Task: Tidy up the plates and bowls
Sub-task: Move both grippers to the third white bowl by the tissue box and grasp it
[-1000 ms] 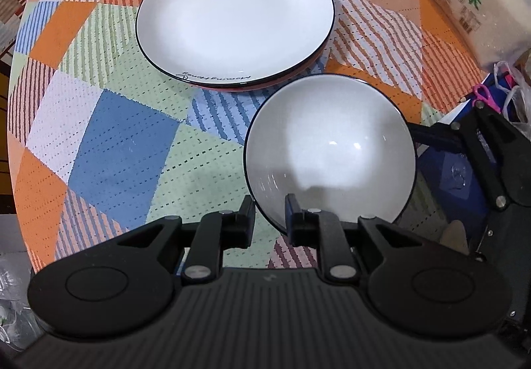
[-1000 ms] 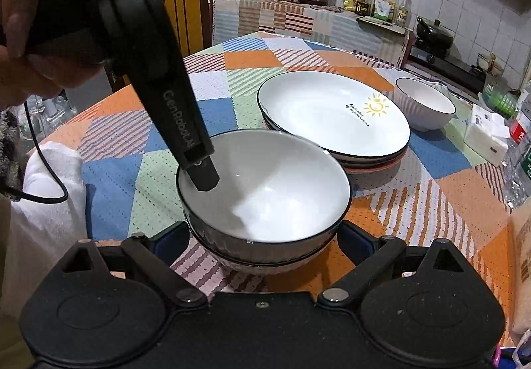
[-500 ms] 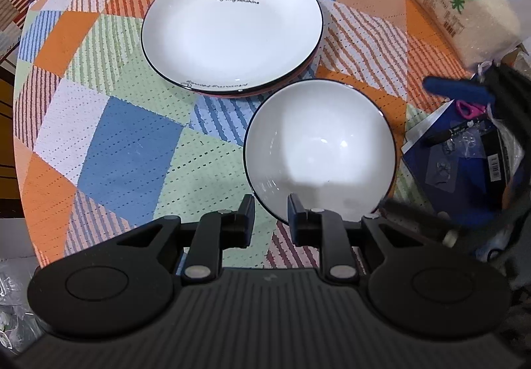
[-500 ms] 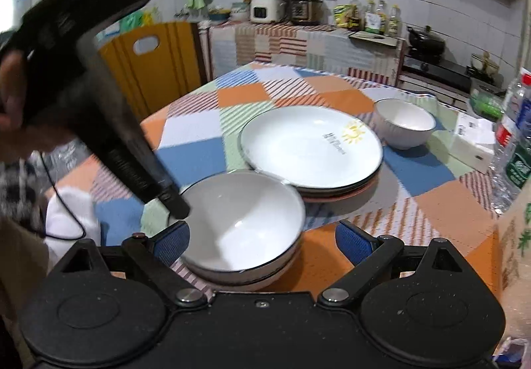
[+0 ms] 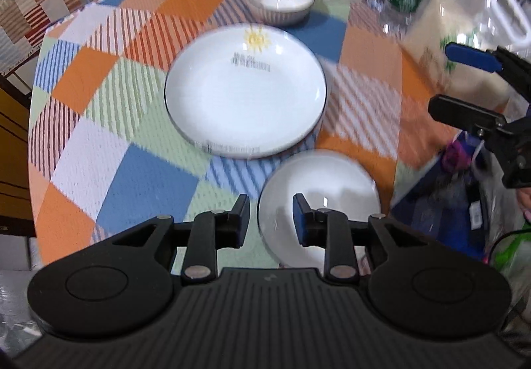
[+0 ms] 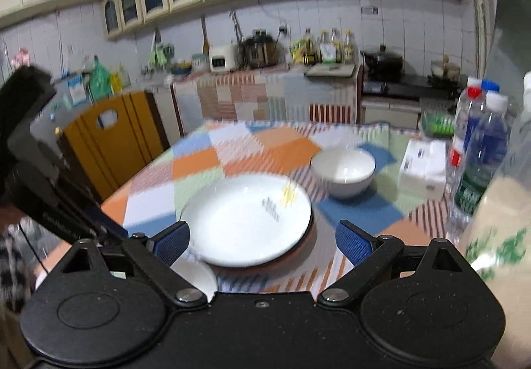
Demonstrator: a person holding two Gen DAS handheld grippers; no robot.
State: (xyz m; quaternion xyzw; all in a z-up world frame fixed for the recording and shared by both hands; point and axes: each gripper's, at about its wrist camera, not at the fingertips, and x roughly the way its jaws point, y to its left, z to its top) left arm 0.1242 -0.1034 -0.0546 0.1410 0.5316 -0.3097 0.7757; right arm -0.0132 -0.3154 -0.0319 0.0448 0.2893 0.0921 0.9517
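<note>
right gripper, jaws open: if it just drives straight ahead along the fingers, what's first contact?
Probably the sun-print plate: it sits dead ahead between the open fingers of the right gripper, on top of the plate stack. The ribbed bowl lies beyond, off to the right. Height above the table is unclear, so it might pass over.

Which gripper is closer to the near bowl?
Left. The left gripper sits open around the near bowl's rim. The right gripper is open, farther back, near the plate.
</note>
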